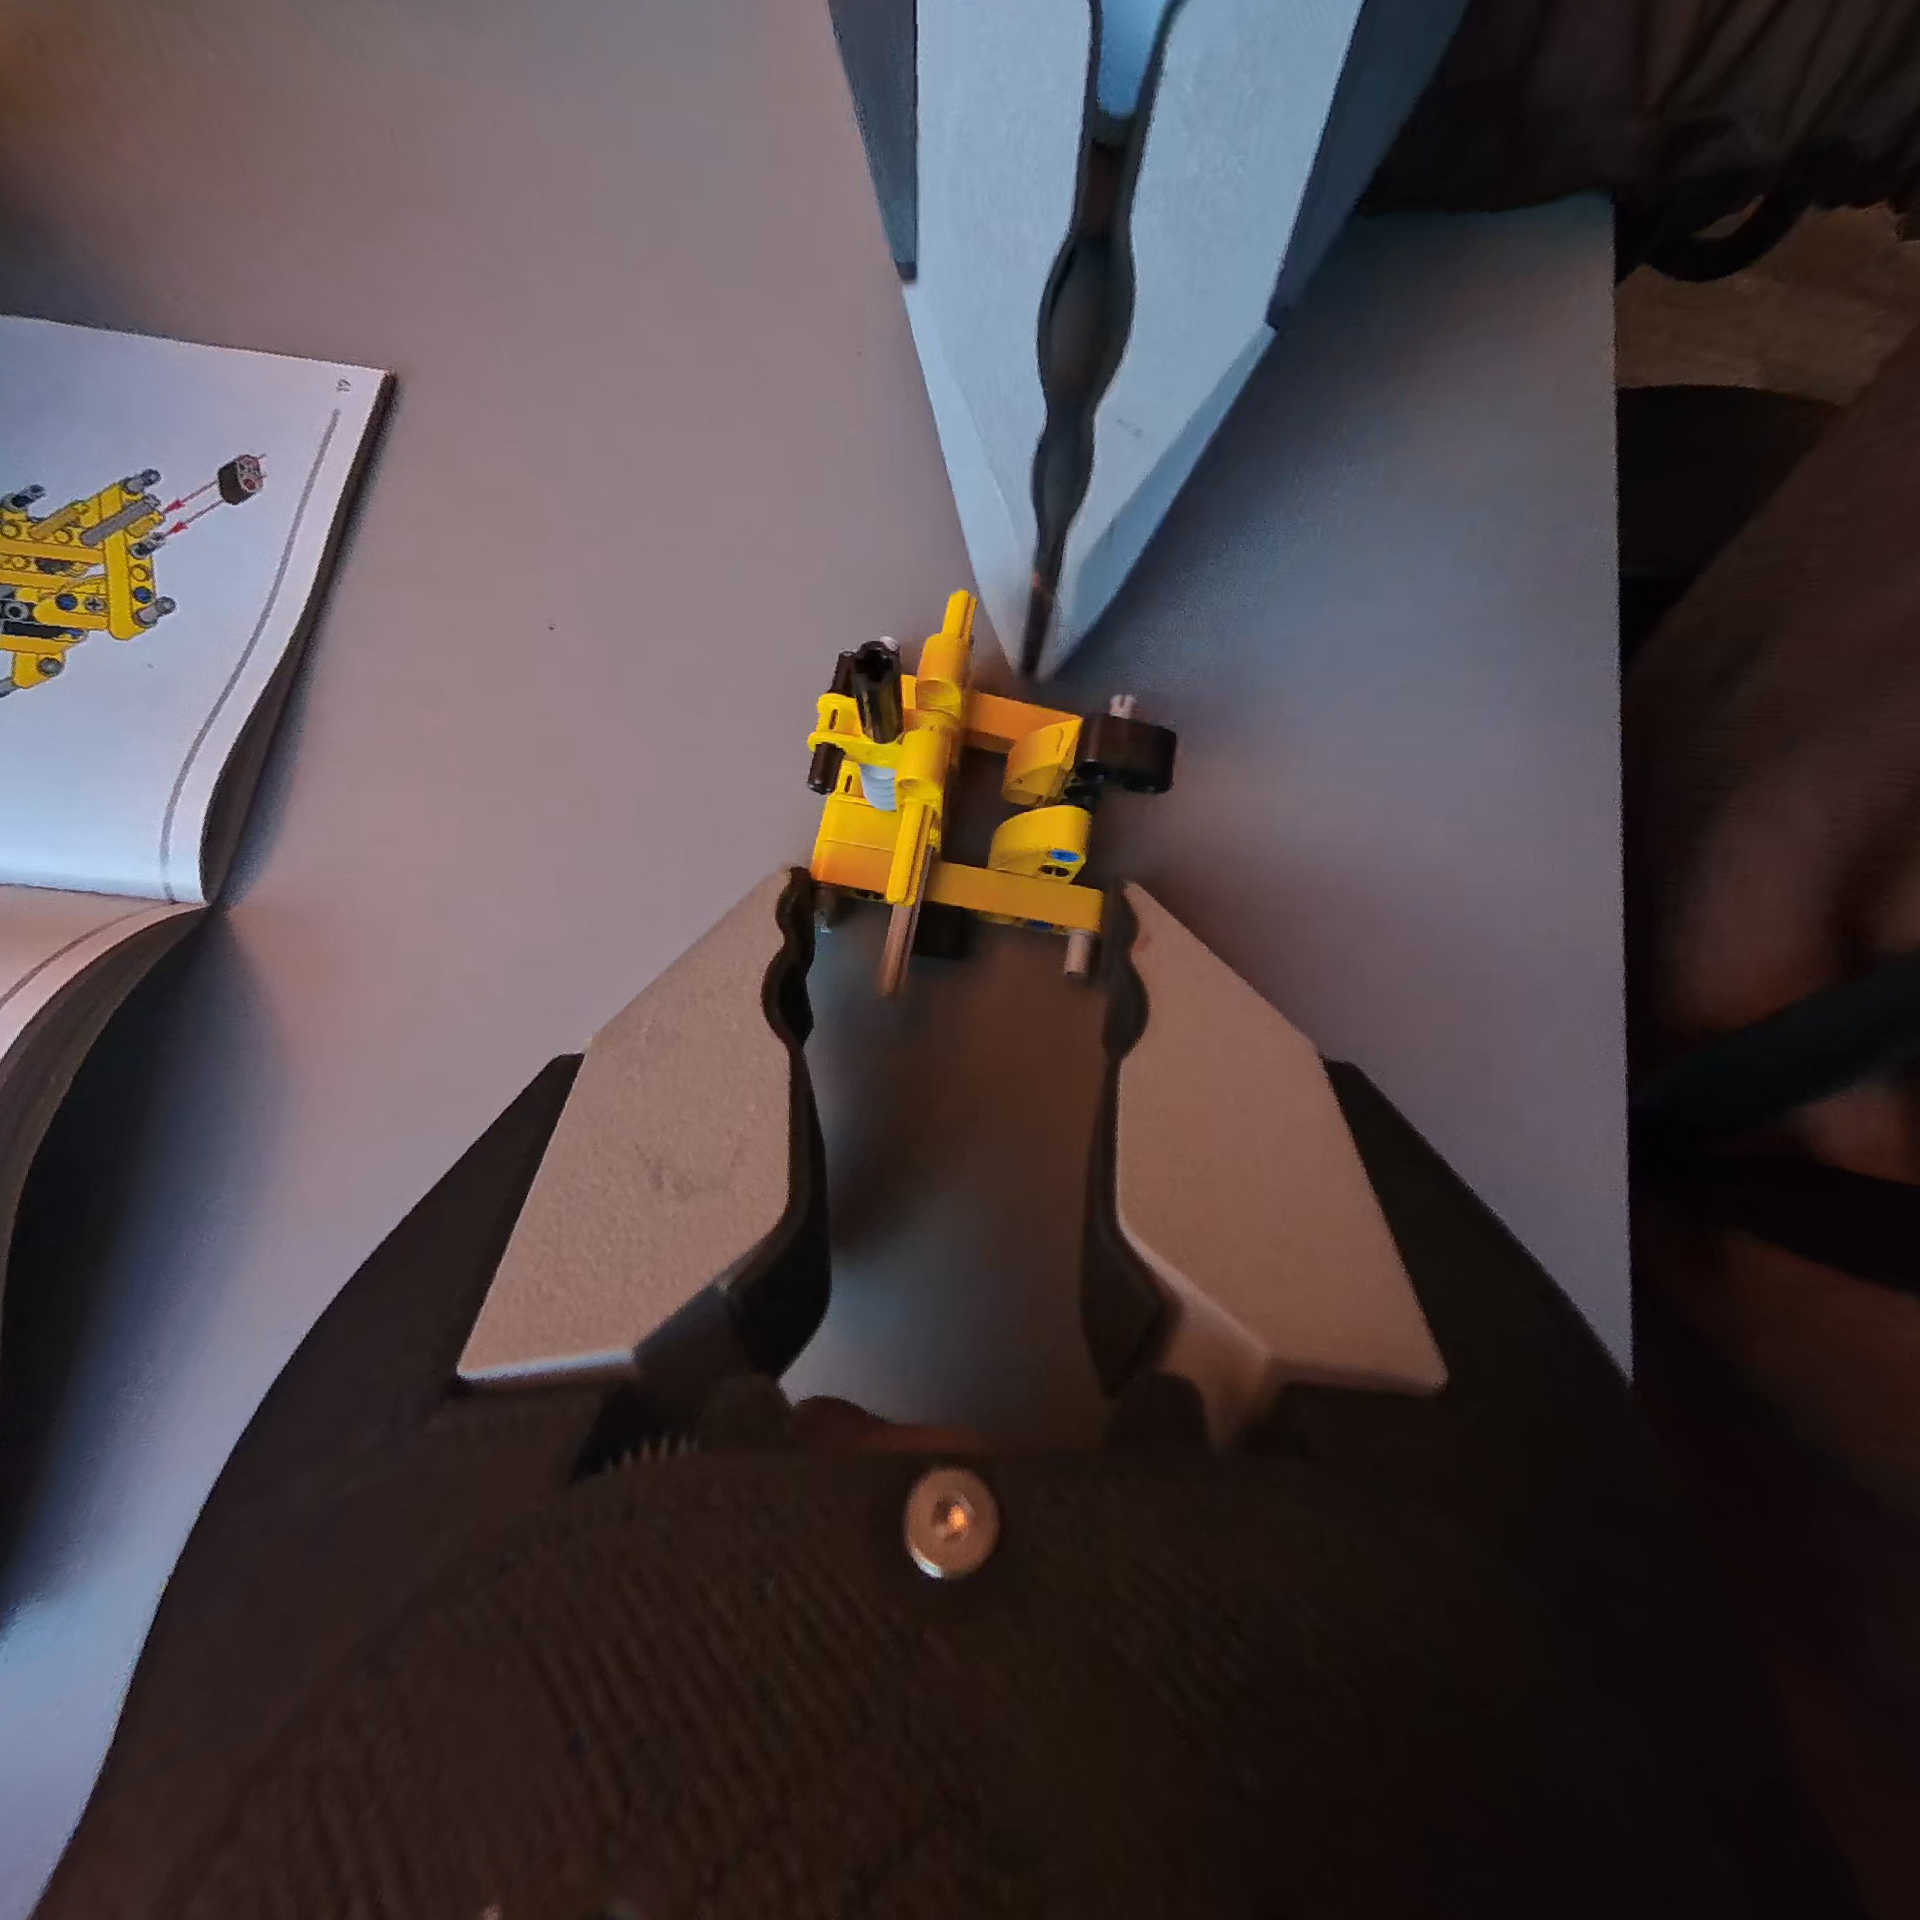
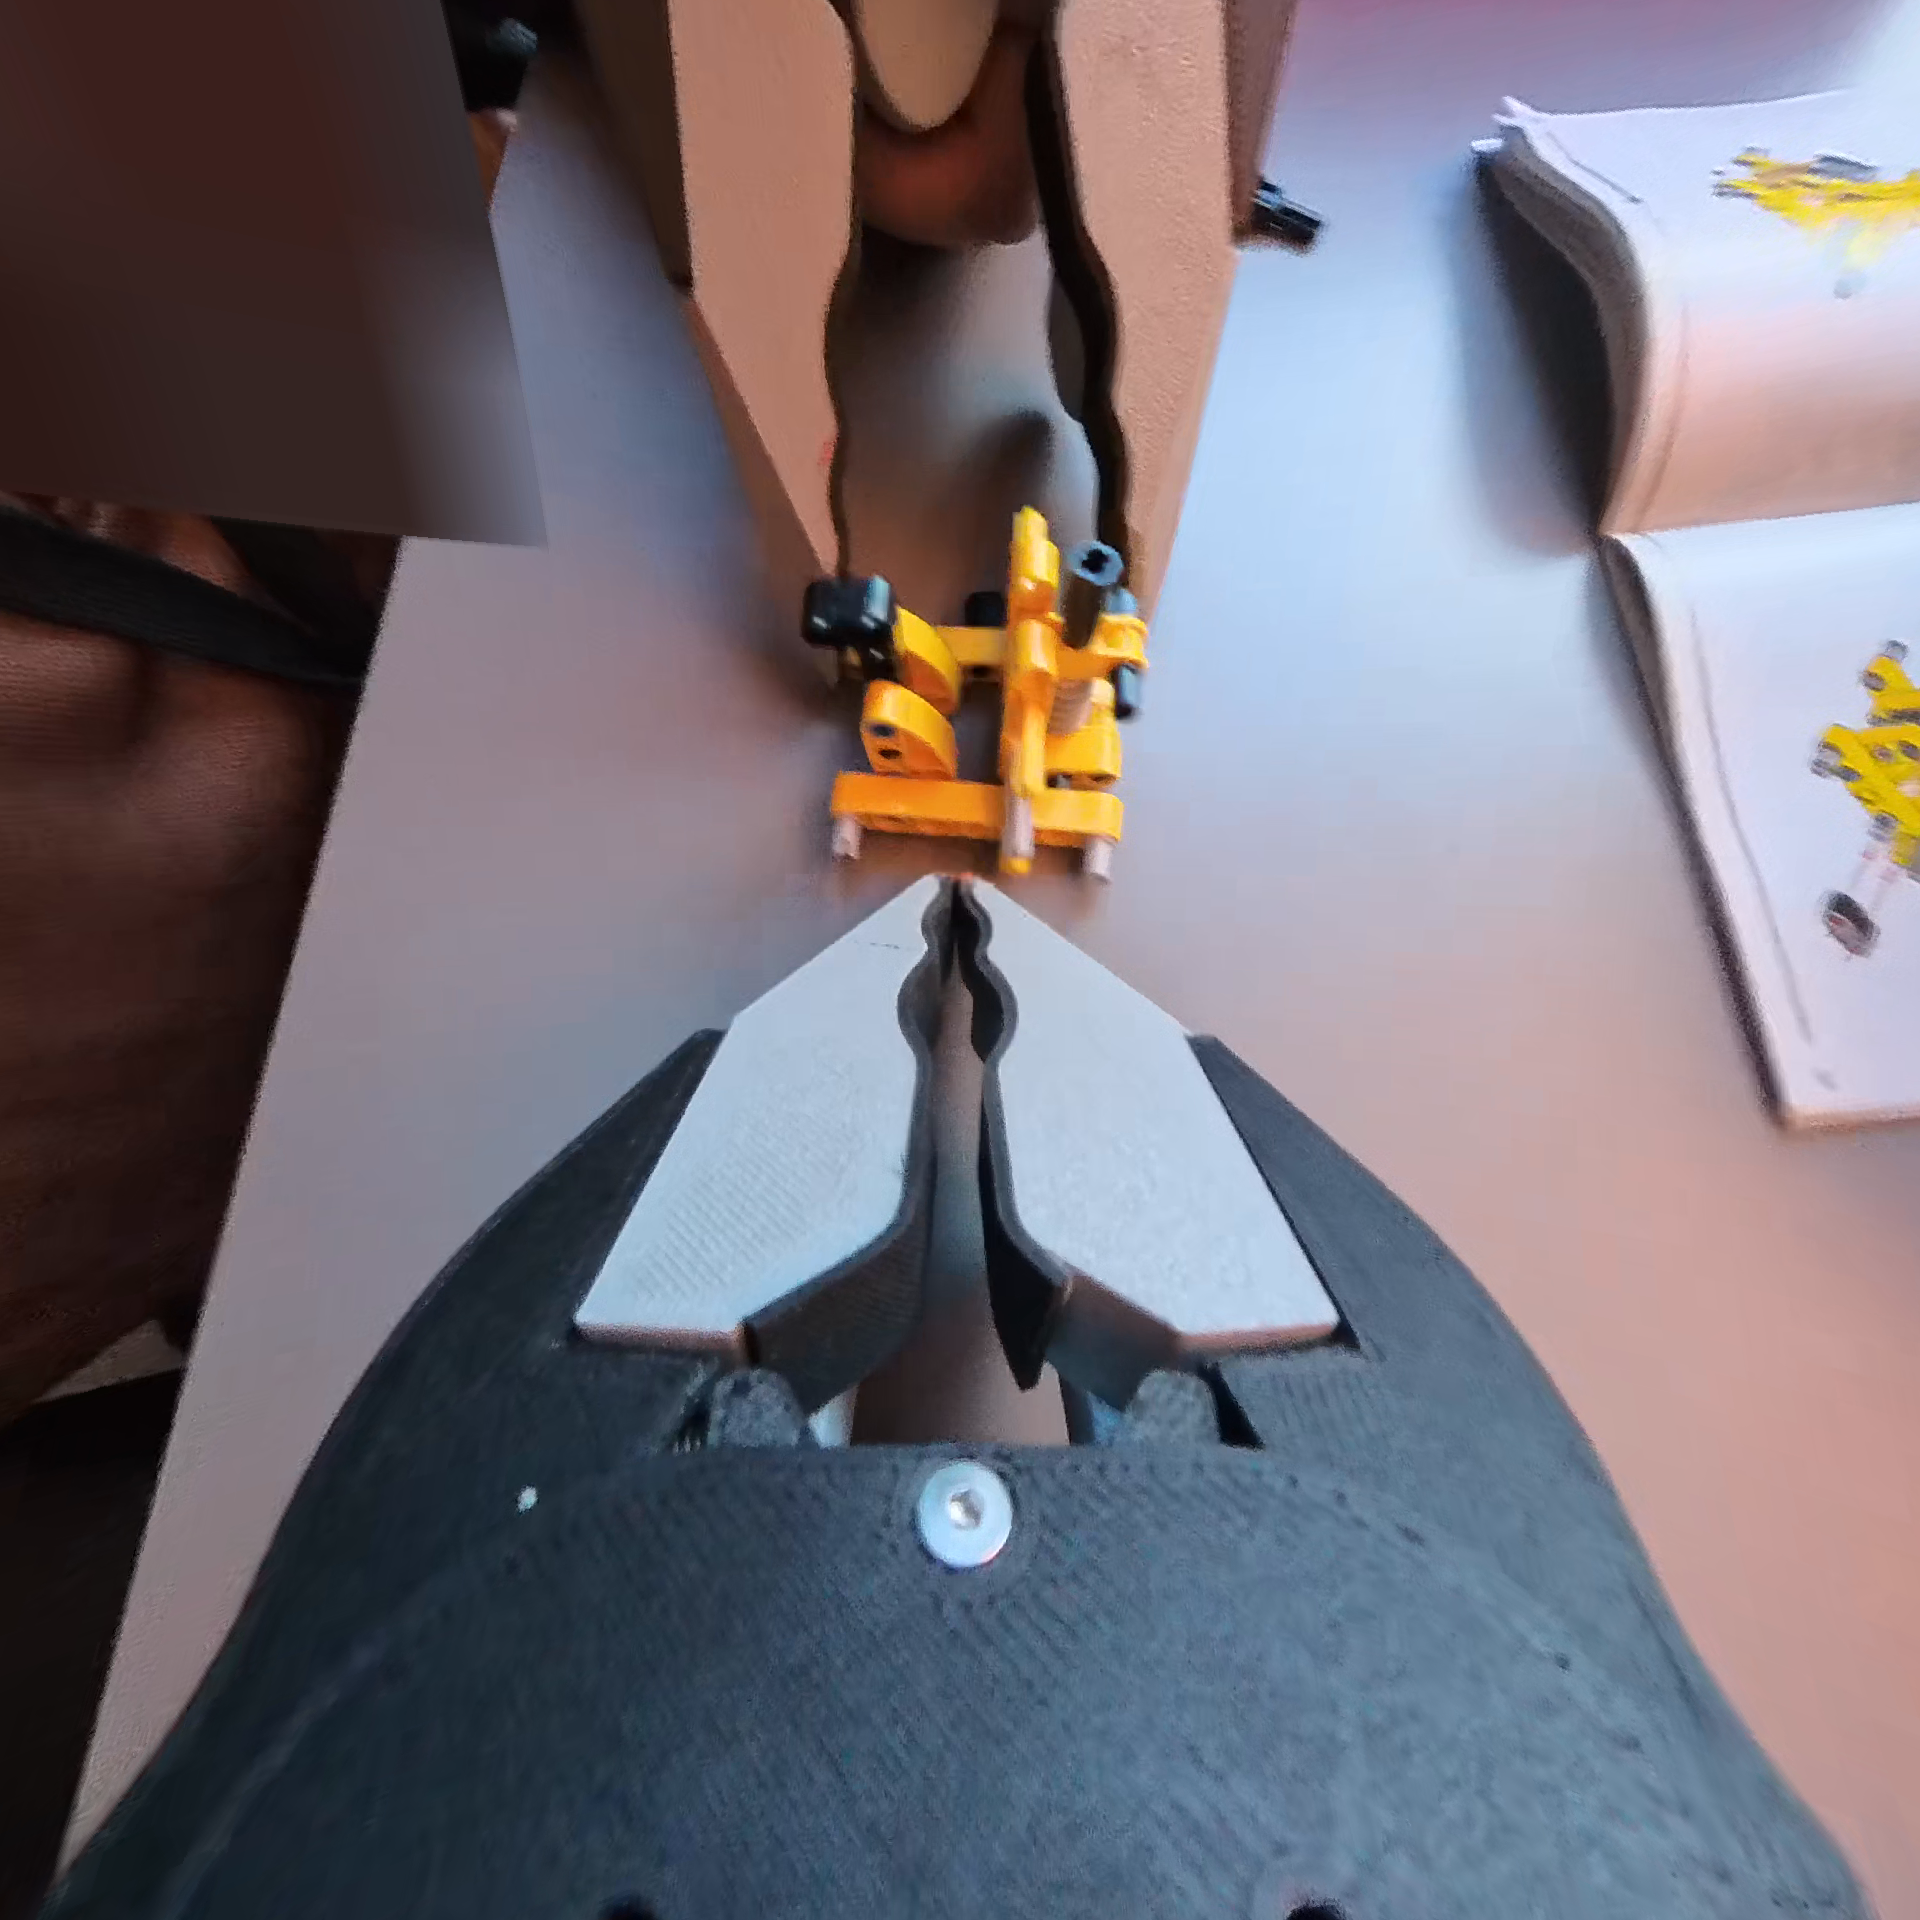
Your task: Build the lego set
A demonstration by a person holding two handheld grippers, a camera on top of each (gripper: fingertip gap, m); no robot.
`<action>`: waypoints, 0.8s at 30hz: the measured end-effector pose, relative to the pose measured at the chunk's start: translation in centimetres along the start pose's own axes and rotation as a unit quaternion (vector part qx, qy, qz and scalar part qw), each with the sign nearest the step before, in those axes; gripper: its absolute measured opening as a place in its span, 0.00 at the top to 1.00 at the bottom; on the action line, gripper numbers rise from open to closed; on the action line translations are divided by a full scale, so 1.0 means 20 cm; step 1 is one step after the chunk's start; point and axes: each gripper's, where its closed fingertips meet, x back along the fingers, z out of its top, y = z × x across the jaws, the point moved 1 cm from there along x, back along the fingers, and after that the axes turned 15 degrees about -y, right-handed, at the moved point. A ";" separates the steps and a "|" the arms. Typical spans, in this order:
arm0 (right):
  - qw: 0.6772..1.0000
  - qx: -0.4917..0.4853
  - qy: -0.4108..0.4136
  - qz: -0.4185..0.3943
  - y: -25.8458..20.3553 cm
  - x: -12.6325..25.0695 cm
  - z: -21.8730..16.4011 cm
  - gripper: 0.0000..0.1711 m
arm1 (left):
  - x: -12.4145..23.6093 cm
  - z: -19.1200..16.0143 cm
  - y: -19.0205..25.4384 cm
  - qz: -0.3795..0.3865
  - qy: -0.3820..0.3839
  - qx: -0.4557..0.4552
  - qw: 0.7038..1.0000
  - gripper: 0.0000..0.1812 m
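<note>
Yellow lego assembly [image 1: 961,800] between parted left gripper [image 1: 956,899] fingers [image 1: 795,935]

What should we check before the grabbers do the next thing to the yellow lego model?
1. Left gripper open and straddling the near end of the yellow lego model: ok.
2. Left fingers really pressing on the model: cannot tell; they sit right at its sides.
3. Right gripper ready to pick up a piece: not ok; its jaws are shut and hold nothing.
4. Right gripper clear of the model: ok in the right wrist view, where the tips stop just short of the grey pegs; the left wrist view is too blurred to confirm.
5. Instruction booklet open and in sight: ok.
6. Model sitting flat on the table: ok, well in from the edge.
</note>
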 end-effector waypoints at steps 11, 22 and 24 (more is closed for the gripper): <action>0.999 -0.022 -0.002 -0.041 0.09 -0.01 0.01 1.00 | 0.00 0.00 0.01 0.005 -0.004 -0.018 1.000 0.70; 0.998 0.031 -0.012 -0.046 0.08 -0.03 0.03 1.00 | 0.00 -0.02 0.00 -0.008 -0.009 -0.048 0.999 0.71; 0.998 0.042 -0.012 -0.041 0.08 -0.03 0.03 1.00 | 0.00 -0.02 0.00 -0.015 -0.009 -0.045 0.999 0.71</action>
